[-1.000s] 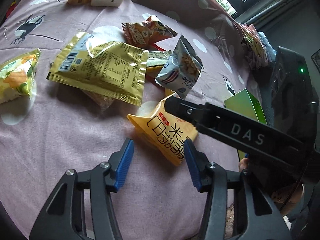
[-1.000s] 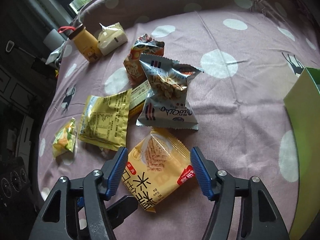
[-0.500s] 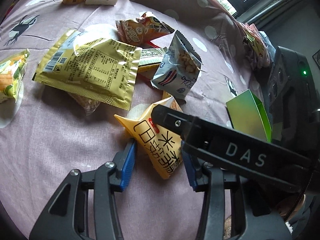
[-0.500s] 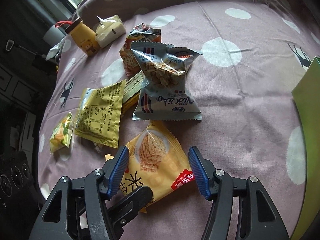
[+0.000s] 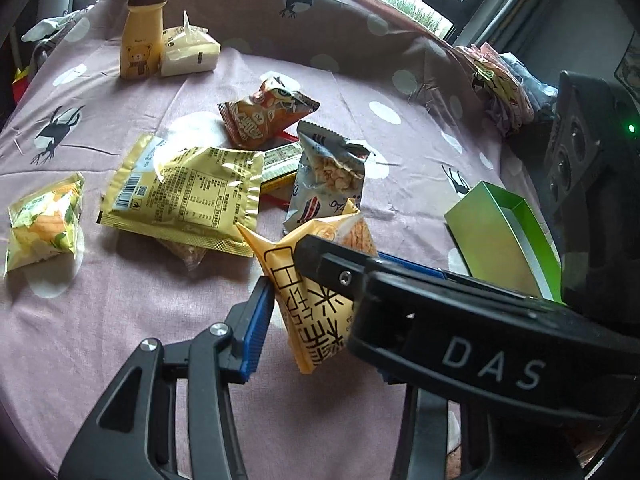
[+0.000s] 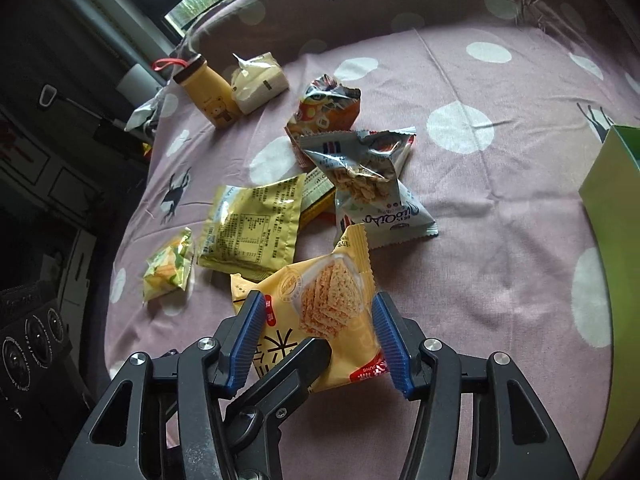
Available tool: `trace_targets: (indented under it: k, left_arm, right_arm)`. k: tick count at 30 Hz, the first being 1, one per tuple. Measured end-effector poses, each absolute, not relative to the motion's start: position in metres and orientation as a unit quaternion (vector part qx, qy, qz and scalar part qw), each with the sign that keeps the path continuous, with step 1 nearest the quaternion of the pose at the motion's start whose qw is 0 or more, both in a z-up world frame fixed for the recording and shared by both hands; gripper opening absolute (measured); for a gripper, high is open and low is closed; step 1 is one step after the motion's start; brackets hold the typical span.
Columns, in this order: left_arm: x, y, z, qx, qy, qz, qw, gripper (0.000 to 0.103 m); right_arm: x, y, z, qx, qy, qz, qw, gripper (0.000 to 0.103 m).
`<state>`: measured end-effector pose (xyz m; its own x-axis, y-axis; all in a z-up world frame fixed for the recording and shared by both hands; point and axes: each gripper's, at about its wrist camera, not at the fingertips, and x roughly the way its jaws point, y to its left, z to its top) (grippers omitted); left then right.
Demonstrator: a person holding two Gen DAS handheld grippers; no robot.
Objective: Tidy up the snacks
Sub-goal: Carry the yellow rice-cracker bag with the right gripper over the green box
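Observation:
An orange rice-cracker packet point(image 6: 320, 300) hangs just above the purple dotted cloth point(image 6: 500, 240). My right gripper point(image 6: 316, 320) has it between its blue pads, which press both bulging sides while the jaws are closing. In the left wrist view the same packet point(image 5: 316, 312) sits in my left gripper point(image 5: 312, 300), whose jaws are also closing. Its left pad touches the packet's edge. Its right pad is hidden behind one of the right gripper's black fingers point(image 5: 440, 320). A green open box point(image 5: 500, 248) stands to the right.
Loose snacks lie on the cloth: a flat yellow packet point(image 5: 184, 196), a silver-blue bag point(image 5: 328, 176), an orange-brown bag point(image 5: 264, 116) and a small green-yellow bag point(image 5: 44, 220). A yellow bear bottle point(image 5: 142, 44) and a white wrapped pack point(image 5: 188, 52) stand at the back.
Both grippers have narrowed onto the orange packet and risen. The packet, flat on the cloth before, now hangs off it between them, squeezed and bulging.

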<state>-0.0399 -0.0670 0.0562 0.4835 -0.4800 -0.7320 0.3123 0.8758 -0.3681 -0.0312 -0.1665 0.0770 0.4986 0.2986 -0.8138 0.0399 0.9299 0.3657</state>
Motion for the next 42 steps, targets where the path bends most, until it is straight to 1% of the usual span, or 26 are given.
trace_targets:
  k: [5,14,21,29,42]
  left_arm:
    - [-0.047,-0.070,0.071,-0.083,0.433,-0.236,0.866,0.043]
    - [-0.064,-0.086,0.105,-0.055,0.372,-0.265,0.888,0.043]
    - [-0.073,-0.118,0.124,-0.025,0.334,-0.311,0.889,0.043]
    - [-0.075,-0.160,0.130,0.004,0.327,-0.348,0.879,0.043]
    - [-0.073,-0.230,0.123,0.045,0.345,-0.422,0.837,0.043]
  right_arm:
    - [-0.040,-0.166,0.093,0.168,0.474,0.075,0.861,0.058]
    - [-0.068,-0.175,0.132,0.169,0.413,0.060,0.893,0.058]
    - [-0.091,-0.197,0.158,0.171,0.368,0.015,0.914,0.058]
    - [-0.108,-0.240,0.164,0.211,0.340,-0.027,0.916,0.058]
    - [-0.139,-0.302,0.160,0.271,0.308,-0.102,0.906,0.058]
